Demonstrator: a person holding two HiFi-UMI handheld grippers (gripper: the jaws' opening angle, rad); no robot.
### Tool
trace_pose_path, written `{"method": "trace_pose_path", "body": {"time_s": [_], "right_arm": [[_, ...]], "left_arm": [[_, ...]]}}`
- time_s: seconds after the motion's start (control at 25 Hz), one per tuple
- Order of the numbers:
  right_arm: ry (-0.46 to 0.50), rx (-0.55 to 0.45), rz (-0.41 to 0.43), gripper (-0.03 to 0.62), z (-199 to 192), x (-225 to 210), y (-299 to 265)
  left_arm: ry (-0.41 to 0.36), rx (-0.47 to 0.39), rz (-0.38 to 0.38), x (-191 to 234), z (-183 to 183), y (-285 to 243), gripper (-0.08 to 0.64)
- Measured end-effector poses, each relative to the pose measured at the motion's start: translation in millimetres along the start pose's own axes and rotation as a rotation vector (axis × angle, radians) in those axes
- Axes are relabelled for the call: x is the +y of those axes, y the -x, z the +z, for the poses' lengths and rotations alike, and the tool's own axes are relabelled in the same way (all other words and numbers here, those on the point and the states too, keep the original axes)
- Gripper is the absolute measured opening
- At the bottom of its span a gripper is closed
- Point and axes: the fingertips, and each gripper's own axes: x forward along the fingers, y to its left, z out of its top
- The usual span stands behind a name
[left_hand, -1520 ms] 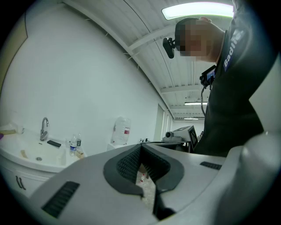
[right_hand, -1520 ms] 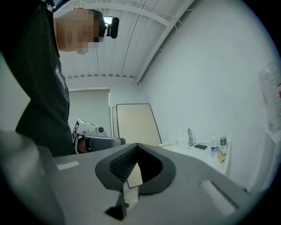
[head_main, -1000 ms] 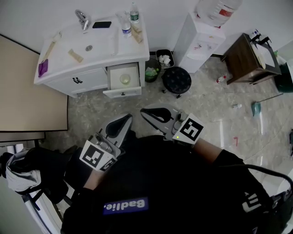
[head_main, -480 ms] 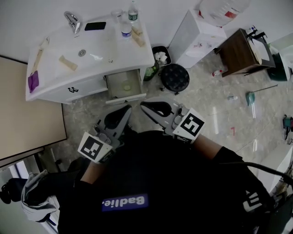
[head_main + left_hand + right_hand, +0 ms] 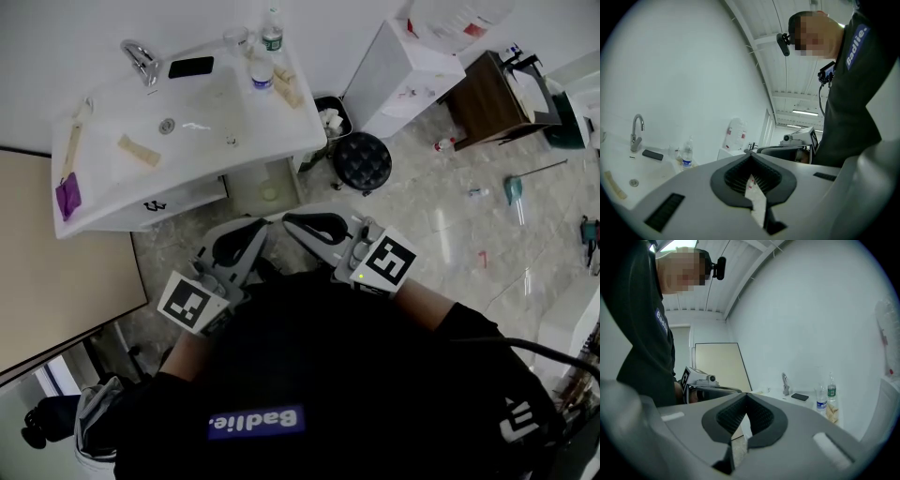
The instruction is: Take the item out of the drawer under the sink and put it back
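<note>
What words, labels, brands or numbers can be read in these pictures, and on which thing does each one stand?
"Badlie." in white, on a purple patch on the person's dark top.
Bottle labels on the sink counter: too small to read.
Red stickers on the water dispenser: too blurred to read.
Square markers on the cubes: black-and-white patterns, no letters.

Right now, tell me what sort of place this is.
Probably a washroom corner, perhaps staged inside a larger workroom. A white sink vanity carries a faucet, an open drawer sits under it, and a waste bin stands beside it.
</note>
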Motion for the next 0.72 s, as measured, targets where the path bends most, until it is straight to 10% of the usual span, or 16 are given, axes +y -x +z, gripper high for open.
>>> {"method": "trace_pose_path", "body": {"time_s": [0.72], "right_arm": [[-0.036, 0.038, 0.033, 0.002, -8.6, -74.4, 34.4]], "left_arm": [[0.065, 0.071, 0.161, 41.3, -40.6, -61.2, 0.006]]}}
